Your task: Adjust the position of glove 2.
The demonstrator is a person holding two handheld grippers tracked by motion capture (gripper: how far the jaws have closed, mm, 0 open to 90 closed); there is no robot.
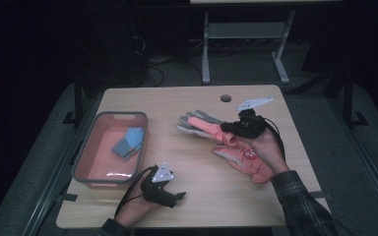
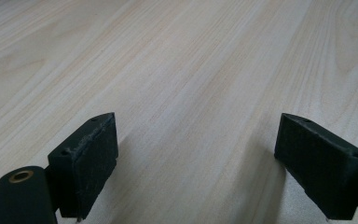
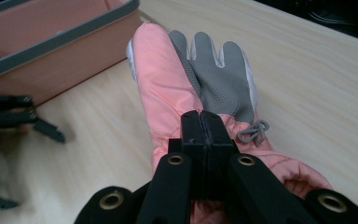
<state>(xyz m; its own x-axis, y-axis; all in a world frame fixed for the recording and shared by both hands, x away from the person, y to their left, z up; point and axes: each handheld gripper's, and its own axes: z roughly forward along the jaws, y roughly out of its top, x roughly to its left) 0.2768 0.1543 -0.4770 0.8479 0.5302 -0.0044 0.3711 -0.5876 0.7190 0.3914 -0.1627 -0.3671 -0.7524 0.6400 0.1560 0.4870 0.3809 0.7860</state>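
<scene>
My right gripper (image 1: 225,129) is shut on a pink glove with a grey palm (image 1: 202,124) and holds it a little above the table, right of centre. In the right gripper view the jaws (image 3: 200,117) pinch the fabric near the cuff, and the glove (image 3: 168,79) stretches away from them, palm side up. A second pink glove (image 1: 243,160) lies flat on the table under my right hand. Near the front edge my left gripper (image 1: 178,195) stands open; in the left gripper view (image 2: 198,122) there is bare wood between its pads.
A pink bin with a grey rim (image 1: 86,150) stands at the table's left with a blue glove (image 1: 129,142) inside; its wall (image 3: 56,60) is close ahead of the held glove. A round cable hole (image 1: 226,98) sits near the far edge. Desk legs stand beyond the table.
</scene>
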